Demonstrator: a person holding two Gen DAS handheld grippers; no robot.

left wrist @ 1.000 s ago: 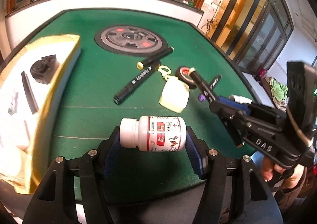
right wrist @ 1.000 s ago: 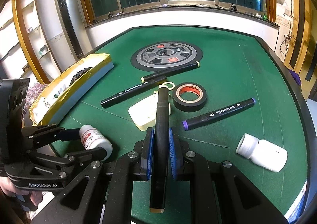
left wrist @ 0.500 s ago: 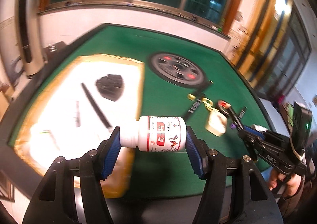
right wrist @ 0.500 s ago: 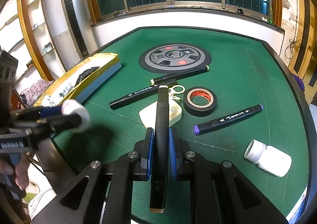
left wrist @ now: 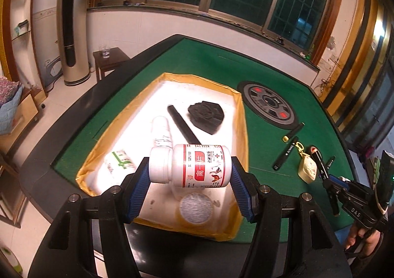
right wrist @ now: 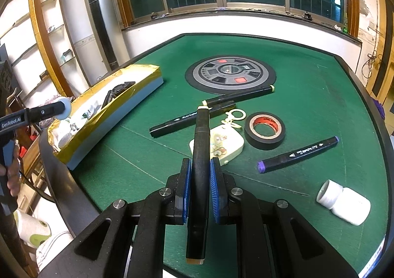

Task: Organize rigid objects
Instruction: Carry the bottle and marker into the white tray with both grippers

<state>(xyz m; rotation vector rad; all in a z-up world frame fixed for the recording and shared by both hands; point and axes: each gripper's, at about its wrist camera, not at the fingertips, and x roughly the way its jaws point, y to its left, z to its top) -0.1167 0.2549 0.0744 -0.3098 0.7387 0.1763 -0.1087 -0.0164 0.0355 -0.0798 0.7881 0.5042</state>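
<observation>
My left gripper (left wrist: 189,179) is shut on a white pill bottle (left wrist: 197,166) with a red label, held sideways above the near part of a yellow-rimmed white box (left wrist: 240,130). Inside the box lie a black pen (left wrist: 183,128), a black angular part (left wrist: 206,116), a white tube (left wrist: 161,131) and a green-printed pack (left wrist: 119,161). My right gripper (right wrist: 199,192) is shut on a black marker (right wrist: 200,155), which points forward over the green table (right wrist: 307,76). On the felt lie two black markers (right wrist: 189,118), a purple-capped marker (right wrist: 298,155), a black tape roll (right wrist: 264,130), a cream keychain case (right wrist: 221,142) and a second white bottle (right wrist: 344,201).
A round grey dial panel (right wrist: 230,73) is set into the table's middle. The table's raised black rim (right wrist: 369,96) curves round the right side. A person's hand (right wrist: 11,174) holds the left gripper's handle off the table's left edge. A tower fan (right wrist: 98,22) stands by the wall.
My left gripper has carried the pill bottle up and leftward from over the felt to above the box. My right gripper and its marker have barely shifted.
</observation>
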